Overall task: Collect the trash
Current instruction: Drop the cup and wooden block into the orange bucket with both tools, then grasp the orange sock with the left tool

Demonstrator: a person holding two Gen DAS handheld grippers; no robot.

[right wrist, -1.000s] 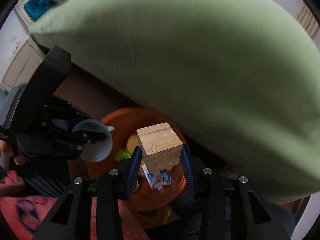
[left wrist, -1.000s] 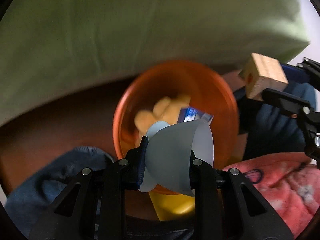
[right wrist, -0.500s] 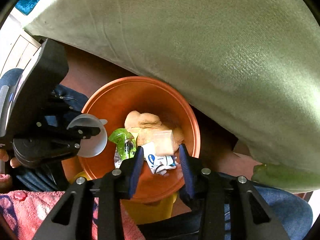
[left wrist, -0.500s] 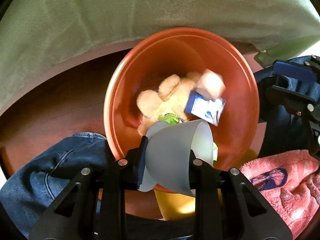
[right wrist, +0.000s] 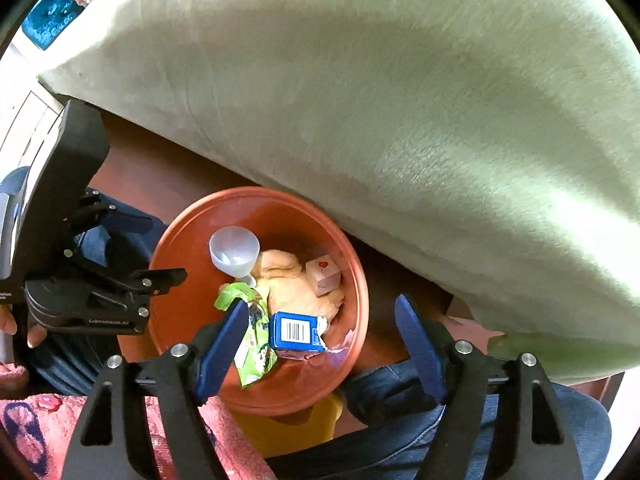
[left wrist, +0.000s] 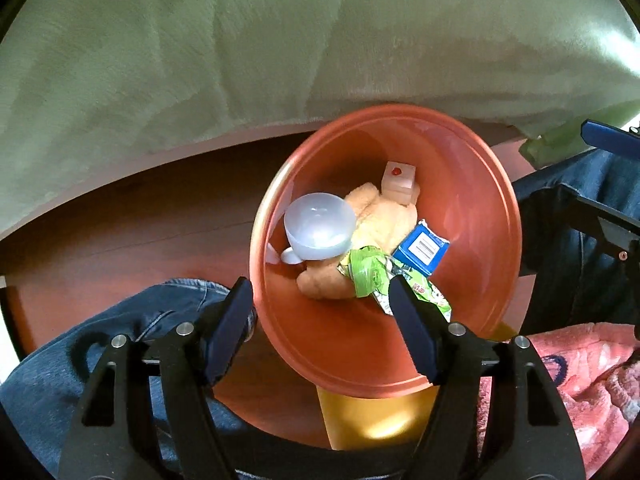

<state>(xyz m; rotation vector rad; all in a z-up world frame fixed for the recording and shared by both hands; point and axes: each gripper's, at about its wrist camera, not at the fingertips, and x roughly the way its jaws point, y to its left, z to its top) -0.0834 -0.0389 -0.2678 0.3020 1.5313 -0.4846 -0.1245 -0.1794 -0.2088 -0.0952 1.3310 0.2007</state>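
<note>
you held both tongs above the orange bin (left wrist: pixel 472 200), pointing down into it, and each pair had just been opening: the left tongs (left wrist: pixel 320 324) stood apart with nothing between the blue pads, and the right tongs (right wrist: pixel 320 340) stood apart and empty as well. the trash lay inside the bin. the translucent plastic cup (left wrist: pixel 318 226) rested on its side against the bin's left wall, its mouth turned up toward you, touching the tan plush toy (left wrist: pixel 384 220) beside it. the small wooden block (left wrist: pixel 398 182) with a red dot on one face sat on the far end of that toy. the blue carton (left wrist: pixel 422 248) with a barcode lay on the toy's right side, and the crumpled green wrapper (left wrist: pixel 368 272) lay just below, touching both carton and toy. in the right wrist view the same pile showed, the cup (right wrist: pixel 234 252) at the far left of the heap, the block (right wrist: pixel 323 274) to the right and the carton (right wrist: pixel 296 332) nearest your right tongs. the bin stood on a reddish-brown floor (left wrist: pixel 140 224) beside a pale green cushion (left wrist: pixel 280 48), with blue jeans (left wrist: pixel 120 340) and a pink towel (left wrist: pixel 580 380) near its rim and something yellow (left wrist: pixel 372 416) under its near edge.
</note>
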